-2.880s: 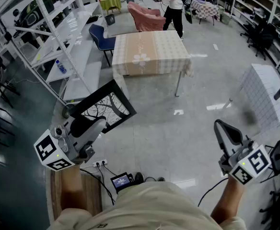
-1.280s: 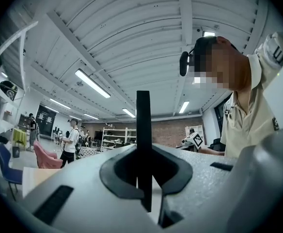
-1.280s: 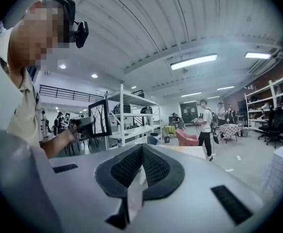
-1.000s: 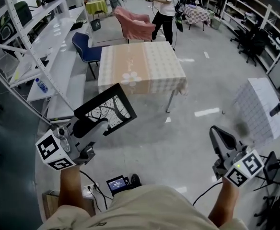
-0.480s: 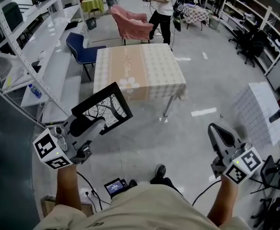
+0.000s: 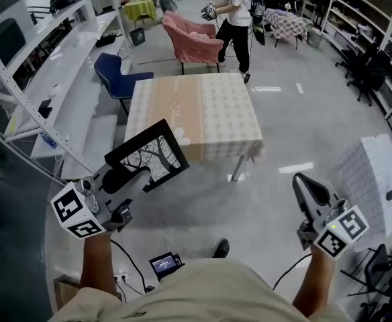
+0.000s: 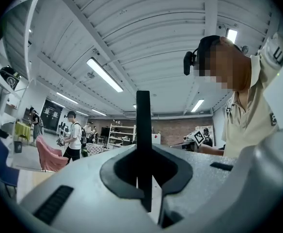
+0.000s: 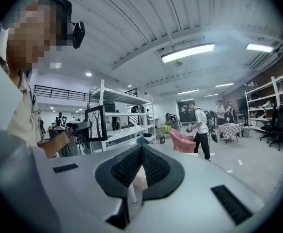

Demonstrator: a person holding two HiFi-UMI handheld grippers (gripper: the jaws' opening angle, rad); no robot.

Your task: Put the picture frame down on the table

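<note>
Left hand-held gripper pinches just one edge of the frame, so it could swing and clip the desk at 1 o'clock. Right hand-held gripper is closed, empty.

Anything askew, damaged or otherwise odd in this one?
Nothing damaged or spilled. The picture frame is tilted only because the left hand-held gripper clamps it by one edge. The table ahead looks orderly.

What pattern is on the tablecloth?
Tablecloth: pale checks with a peach band; head view shows it best.
</note>
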